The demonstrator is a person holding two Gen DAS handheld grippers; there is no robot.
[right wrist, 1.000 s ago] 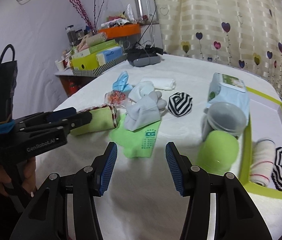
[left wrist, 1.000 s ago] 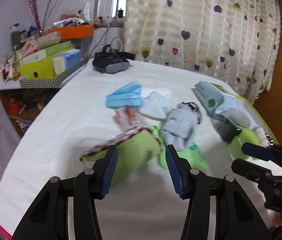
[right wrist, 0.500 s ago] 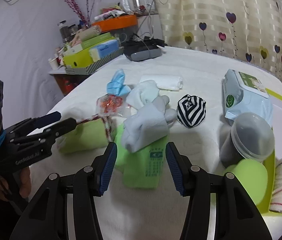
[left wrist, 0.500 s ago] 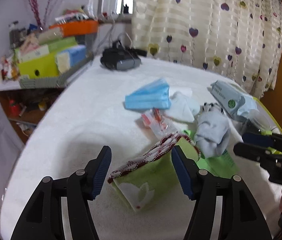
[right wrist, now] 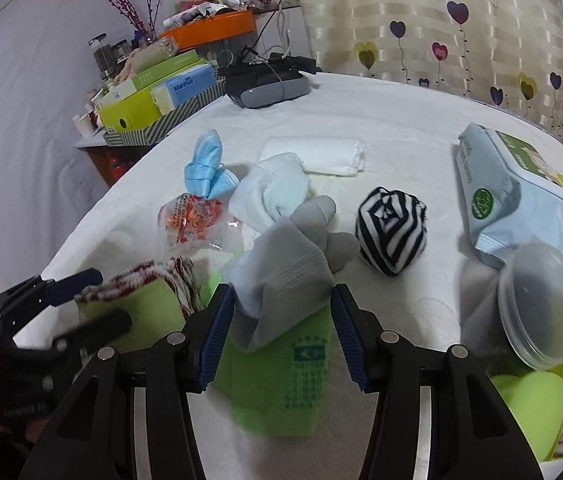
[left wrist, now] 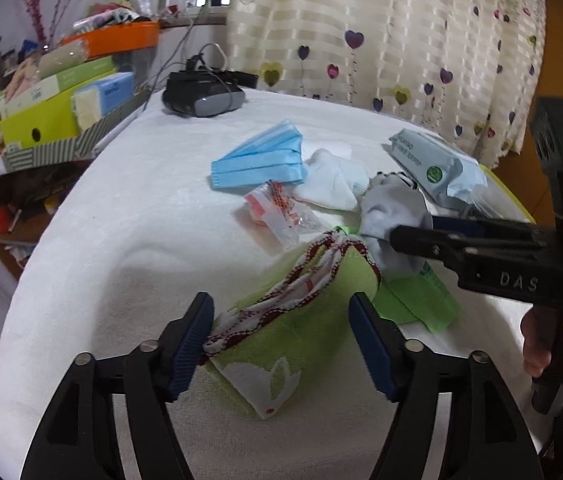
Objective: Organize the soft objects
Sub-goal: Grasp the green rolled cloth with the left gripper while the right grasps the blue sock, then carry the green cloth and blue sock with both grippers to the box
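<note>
Your left tool point(left wrist: 281, 344) is spread wide around the green towel point(left wrist: 301, 320) lying on the bed point(left wrist: 121, 240), its long axis slanting up-right across the gap; your right tool point(right wrist: 277, 332), also spread, straddles the grey sock point(right wrist: 285, 272)

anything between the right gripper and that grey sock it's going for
Nothing visible. The grey sock lies straight ahead of the open right gripper, its near end already reaching between the two fingers, on top of the green cloth. The striped sock ball sits off to the right, clear of that path.
</note>
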